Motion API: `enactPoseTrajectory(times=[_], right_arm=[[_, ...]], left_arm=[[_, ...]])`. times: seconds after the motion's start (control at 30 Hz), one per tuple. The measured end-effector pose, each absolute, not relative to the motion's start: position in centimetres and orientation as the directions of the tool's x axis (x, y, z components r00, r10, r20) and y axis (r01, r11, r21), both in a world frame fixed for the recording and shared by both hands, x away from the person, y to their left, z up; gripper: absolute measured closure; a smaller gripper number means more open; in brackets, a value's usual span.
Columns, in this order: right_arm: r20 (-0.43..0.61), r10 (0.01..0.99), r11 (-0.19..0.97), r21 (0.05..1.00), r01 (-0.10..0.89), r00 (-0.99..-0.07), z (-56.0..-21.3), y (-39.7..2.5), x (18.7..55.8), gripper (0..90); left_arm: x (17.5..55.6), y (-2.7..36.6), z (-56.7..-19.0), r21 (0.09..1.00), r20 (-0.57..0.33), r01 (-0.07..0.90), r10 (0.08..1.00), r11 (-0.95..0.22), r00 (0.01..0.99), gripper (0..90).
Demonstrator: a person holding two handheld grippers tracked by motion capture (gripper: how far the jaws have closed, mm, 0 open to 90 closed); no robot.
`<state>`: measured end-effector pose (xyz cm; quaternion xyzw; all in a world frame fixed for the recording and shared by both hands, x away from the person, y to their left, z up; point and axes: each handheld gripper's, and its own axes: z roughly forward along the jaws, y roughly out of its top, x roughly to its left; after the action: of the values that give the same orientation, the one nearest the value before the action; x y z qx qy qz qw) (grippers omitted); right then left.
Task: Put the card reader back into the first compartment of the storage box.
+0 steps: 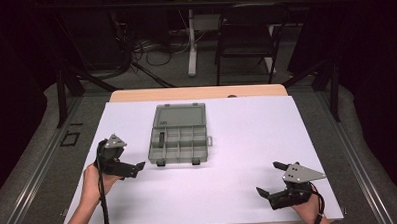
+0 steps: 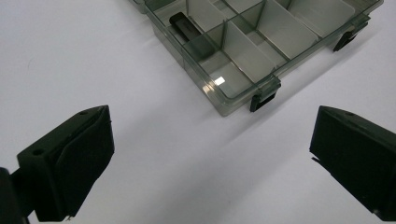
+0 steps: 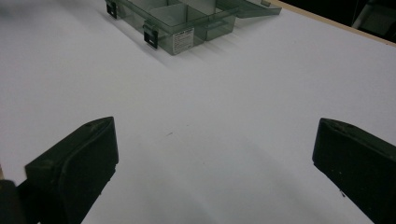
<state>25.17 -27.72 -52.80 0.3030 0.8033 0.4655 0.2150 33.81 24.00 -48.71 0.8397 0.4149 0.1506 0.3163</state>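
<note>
Label (image 3: 182,38) on organiser box (image 3: 187,21) wall, print too small to read.

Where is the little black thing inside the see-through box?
In the high view, the black thing lies in a compartment on the left side of the open box, mid-table; the left tongs are nearest, just off the box's front-left corner.

One organizer box (image 1: 180,137), one black stick (image 1: 161,139), two grippers.
</note>
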Motion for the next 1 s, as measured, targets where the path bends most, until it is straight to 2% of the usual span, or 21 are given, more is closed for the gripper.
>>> enactPoseTrajectory(times=[1.0], right_arm=[[-0.063,0.686,0.385,0.877,0.288,-0.725,-52.9,-27.7,25.2,0.0]], left_arm=[[30.1,23.8,-50.6,0.692,-0.002,0.579,0.800,-0.432,0.600,0.0]])
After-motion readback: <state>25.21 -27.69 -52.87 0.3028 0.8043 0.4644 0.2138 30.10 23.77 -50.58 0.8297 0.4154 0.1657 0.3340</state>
